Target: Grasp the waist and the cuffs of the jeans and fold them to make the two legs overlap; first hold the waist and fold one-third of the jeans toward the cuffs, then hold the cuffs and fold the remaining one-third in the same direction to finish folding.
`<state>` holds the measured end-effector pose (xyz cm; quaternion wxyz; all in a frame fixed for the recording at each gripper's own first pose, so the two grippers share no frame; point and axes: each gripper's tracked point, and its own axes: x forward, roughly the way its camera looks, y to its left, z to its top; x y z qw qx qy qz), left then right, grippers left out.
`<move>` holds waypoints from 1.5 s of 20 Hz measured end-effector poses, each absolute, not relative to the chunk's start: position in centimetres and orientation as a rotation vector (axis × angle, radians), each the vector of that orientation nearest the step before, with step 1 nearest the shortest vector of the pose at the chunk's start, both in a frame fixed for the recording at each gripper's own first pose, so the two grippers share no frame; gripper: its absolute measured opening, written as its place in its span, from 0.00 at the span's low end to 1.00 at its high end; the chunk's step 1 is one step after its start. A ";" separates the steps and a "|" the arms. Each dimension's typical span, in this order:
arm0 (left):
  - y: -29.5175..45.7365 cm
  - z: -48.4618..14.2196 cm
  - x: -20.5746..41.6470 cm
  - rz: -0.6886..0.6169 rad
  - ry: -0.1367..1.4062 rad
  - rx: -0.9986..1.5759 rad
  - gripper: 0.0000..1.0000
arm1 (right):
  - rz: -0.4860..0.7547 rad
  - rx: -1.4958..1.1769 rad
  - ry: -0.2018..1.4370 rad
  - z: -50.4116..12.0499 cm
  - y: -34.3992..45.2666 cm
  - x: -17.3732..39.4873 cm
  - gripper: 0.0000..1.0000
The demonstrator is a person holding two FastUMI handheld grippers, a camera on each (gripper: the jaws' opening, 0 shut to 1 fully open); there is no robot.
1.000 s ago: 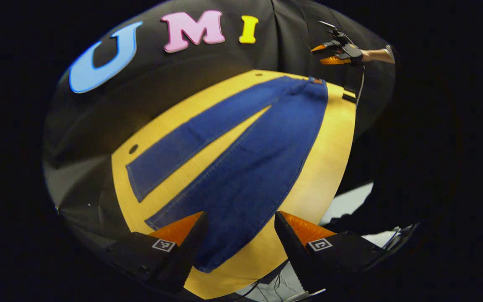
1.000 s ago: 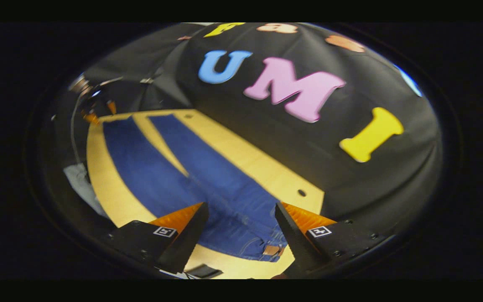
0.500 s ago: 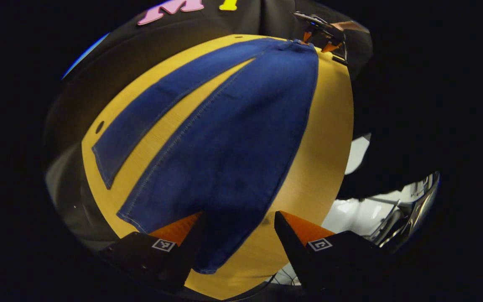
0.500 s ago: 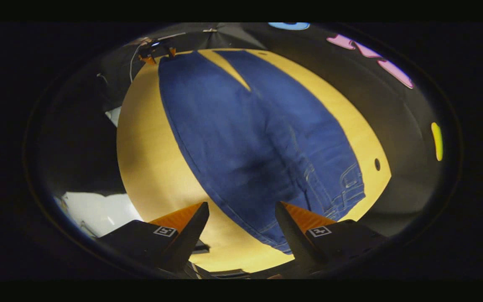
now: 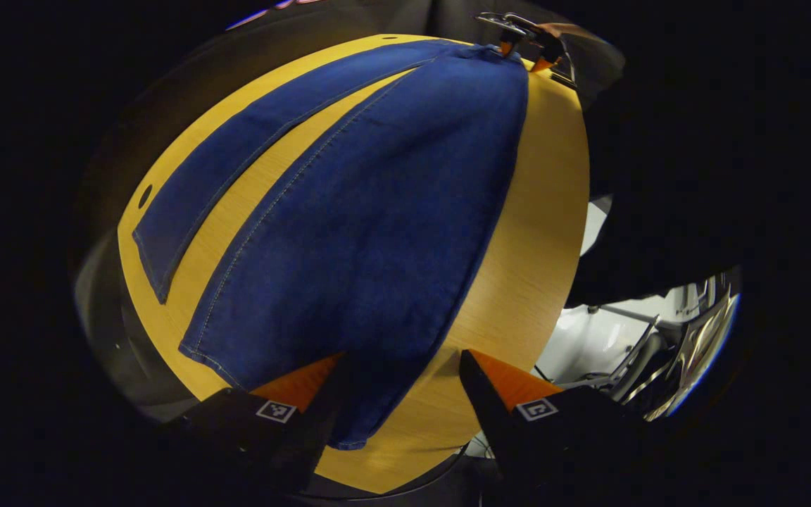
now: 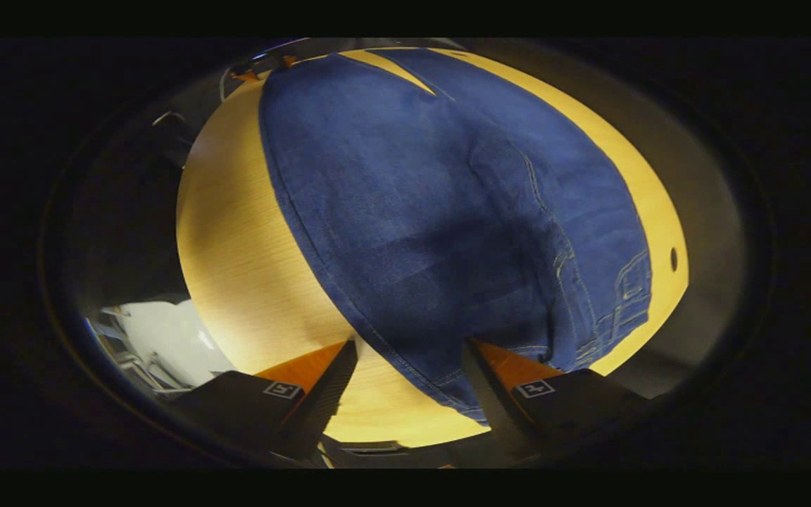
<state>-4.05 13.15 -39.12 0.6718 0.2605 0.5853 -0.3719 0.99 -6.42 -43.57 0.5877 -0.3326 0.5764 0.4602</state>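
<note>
Blue jeans (image 5: 363, 211) lie flat on a yellow wooden table (image 5: 532, 232), their two legs spread apart in a V. My left gripper (image 5: 402, 359) hovers open just above the cuff end of the nearer leg, whose cuff corner (image 5: 349, 440) lies between its fingers. At the far end of that view the right gripper (image 5: 525, 46) sits by the waist. In the right gripper view the jeans (image 6: 448, 211) spread out from the waistband, and my right gripper (image 6: 409, 345) is open over the waist's near corner (image 6: 462, 405). The left gripper (image 6: 265, 67) shows far off at the cuffs.
The table (image 6: 236, 232) has a small round hole (image 5: 144, 196) near the far leg's cuff and another hole (image 6: 673, 258) beside the waist. Past the table's near edge lie white floor and metal parts (image 5: 624, 338). Black cloth walls surround the table.
Both grippers have come down and tilted toward the table, closing in on the jeans' ends: the left on the near cuff, the right on the waist. Both stay open. The jeans have not moved.
</note>
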 end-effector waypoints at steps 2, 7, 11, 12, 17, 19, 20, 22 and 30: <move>13.3 -39.1 -2.6 -0.720 1.359 0.523 0.67 | 1.024 -0.755 1.371 -43.6 -6.1 2.1 0.79; 13.6 -39.9 -0.1 -0.567 1.386 0.332 0.06 | 0.843 -0.702 1.278 -43.7 -6.5 4.6 0.07; 13.3 -38.4 1.3 -0.523 1.343 0.256 0.06 | 0.769 -0.615 1.229 -42.6 -6.4 4.7 0.07; 13.1 -37.5 1.8 -0.517 1.322 0.238 0.06 | 0.756 -0.599 1.205 -41.8 -6.3 4.9 0.07; 13.0 -32.7 7.0 -0.437 1.189 0.167 0.06 | 0.668 -0.511 1.024 -36.3 -6.0 8.8 0.06; 13.5 -31.1 10.1 -0.376 1.137 0.108 0.06 | 0.625 -0.485 0.951 -34.4 -6.0 11.1 0.06; 13.9 -30.4 11.9 -0.345 1.118 0.089 0.06 | 0.606 -0.472 0.924 -33.5 -5.9 12.3 0.06; 14.5 -30.0 15.5 -0.299 1.071 0.073 0.06 | 0.570 -0.453 0.882 -32.1 -6.2 14.3 0.06; 16.1 -30.1 29.9 -0.097 0.965 -0.062 0.06 | 0.430 -0.404 0.774 -31.2 -5.8 25.0 0.01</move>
